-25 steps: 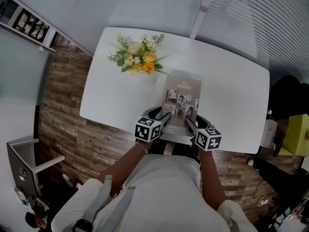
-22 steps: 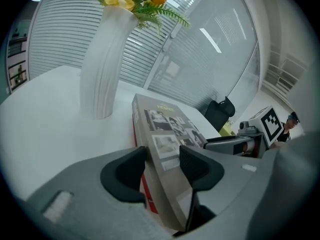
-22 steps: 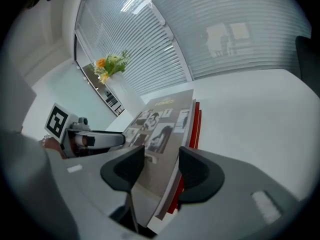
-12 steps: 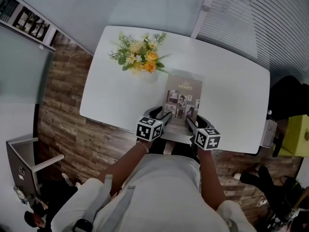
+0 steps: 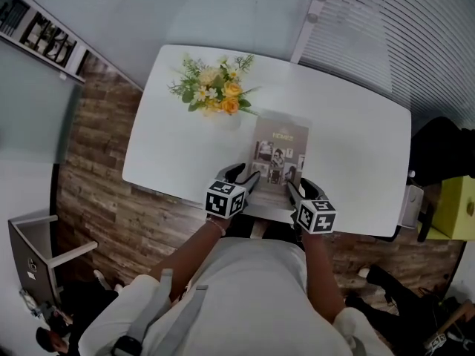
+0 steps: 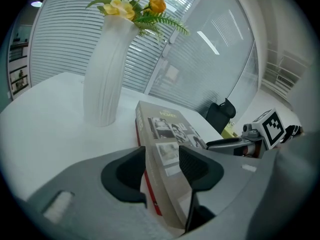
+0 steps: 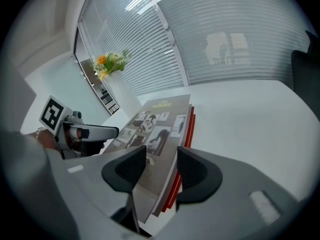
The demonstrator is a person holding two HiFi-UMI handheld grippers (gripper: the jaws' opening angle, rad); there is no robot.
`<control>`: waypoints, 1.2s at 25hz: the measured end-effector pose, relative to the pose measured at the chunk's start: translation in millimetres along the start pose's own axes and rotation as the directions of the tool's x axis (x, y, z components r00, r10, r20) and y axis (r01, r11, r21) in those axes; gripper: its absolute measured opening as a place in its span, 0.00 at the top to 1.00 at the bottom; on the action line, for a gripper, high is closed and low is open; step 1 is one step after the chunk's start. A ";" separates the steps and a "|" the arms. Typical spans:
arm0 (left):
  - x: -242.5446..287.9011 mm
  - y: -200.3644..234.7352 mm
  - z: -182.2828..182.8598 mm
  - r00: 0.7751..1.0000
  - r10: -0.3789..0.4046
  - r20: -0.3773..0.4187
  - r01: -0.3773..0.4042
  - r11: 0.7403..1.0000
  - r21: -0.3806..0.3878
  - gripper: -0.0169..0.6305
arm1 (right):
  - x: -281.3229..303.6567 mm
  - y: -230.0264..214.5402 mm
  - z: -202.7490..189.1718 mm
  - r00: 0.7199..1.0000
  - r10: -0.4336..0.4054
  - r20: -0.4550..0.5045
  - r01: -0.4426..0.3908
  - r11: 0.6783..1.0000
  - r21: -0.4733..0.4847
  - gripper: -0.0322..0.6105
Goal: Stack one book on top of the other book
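Note:
A grey-brown book [image 5: 280, 154] with photos on its cover lies on top of a red book [image 6: 152, 200] near the front edge of the white table [image 5: 349, 147]. My left gripper [image 5: 249, 178] is at the stack's near left corner. In the left gripper view my left gripper [image 6: 162, 169] straddles the grey book [image 6: 165, 129] with open jaws. My right gripper [image 5: 295, 191] is at the near right corner. Its jaws have just been closing, and in the right gripper view my right gripper [image 7: 161, 171] has the grey book [image 7: 155, 124] and the red edge [image 7: 190, 129] between them. No pad visibly presses.
A white vase of yellow flowers [image 5: 215, 95] stands on the table behind the books, to the left. The table's front edge lies just under the grippers. A wooden floor [image 5: 96, 169] shows on the left, and dark furniture and a yellow box [image 5: 456, 206] are at the right.
Both grippers have stayed at the book's near corners. The books and the vase have not moved on the table.

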State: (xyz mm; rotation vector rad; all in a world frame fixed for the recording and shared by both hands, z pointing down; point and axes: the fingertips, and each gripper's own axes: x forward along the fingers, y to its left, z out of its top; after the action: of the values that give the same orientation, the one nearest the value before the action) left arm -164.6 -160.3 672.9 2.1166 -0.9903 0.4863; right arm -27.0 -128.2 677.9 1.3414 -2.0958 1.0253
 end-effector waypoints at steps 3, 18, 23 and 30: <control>-6.3 -2.2 7.0 1.000 -0.009 0.020 0.008 1.000 0.004 0.66 | -7.6 1.3 9.1 0.999 -0.008 0.032 0.008 1.000 -0.025 0.68; -47.0 -38.7 77.3 0.974 -0.077 0.215 0.052 0.992 0.117 0.82 | -55.8 34.2 86.5 0.975 0.000 0.223 0.048 0.976 -0.212 0.77; -65.2 -55.8 103.4 0.954 -0.112 0.279 0.063 0.982 0.178 0.88 | -77.9 48.6 115.0 0.956 0.015 0.292 0.064 0.964 -0.259 0.81; -86.8 -75.3 137.4 0.925 -0.154 0.347 0.071 0.968 0.241 0.91 | -111.0 70.4 148.9 0.925 0.043 0.377 0.090 0.940 -0.330 0.84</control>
State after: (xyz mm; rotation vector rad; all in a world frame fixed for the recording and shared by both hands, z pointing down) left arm -157.0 -188.4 496.1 2.5141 -1.0447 0.1525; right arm -39.8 -163.3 482.8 1.4629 -2.3872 0.3739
